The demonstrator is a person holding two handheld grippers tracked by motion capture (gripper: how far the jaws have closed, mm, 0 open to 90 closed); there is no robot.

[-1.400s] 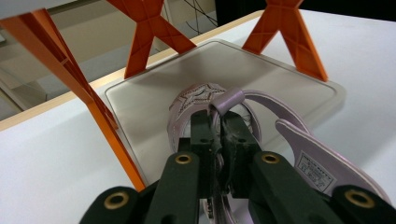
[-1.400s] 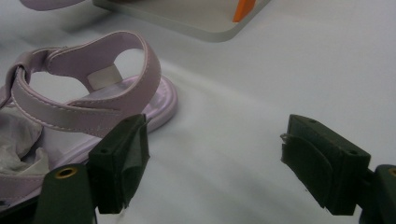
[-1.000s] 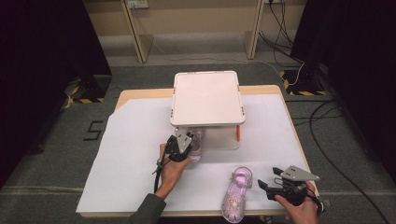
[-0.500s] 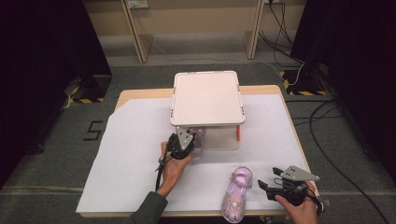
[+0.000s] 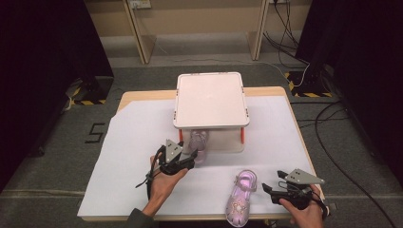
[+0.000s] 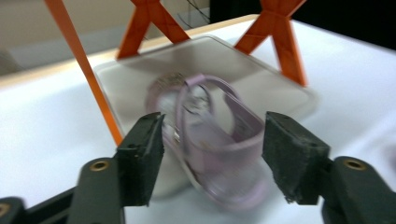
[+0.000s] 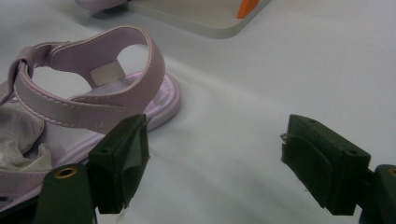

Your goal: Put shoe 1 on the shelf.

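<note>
Left gripper view has the left gripper (image 6: 212,158) spread wide around a lilac sandal (image 6: 212,135) half on the rack's lower shelf (image 6: 275,88), apparently for stowing, while the right gripper (image 7: 233,163) waits released beside the other sandal (image 7: 88,116).

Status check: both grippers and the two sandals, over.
Left gripper open, jaws either side of sandal at rack's lower shelf. Right gripper open beside second sandal. Orange legs close.

Even bright light (left view blurred)
</note>
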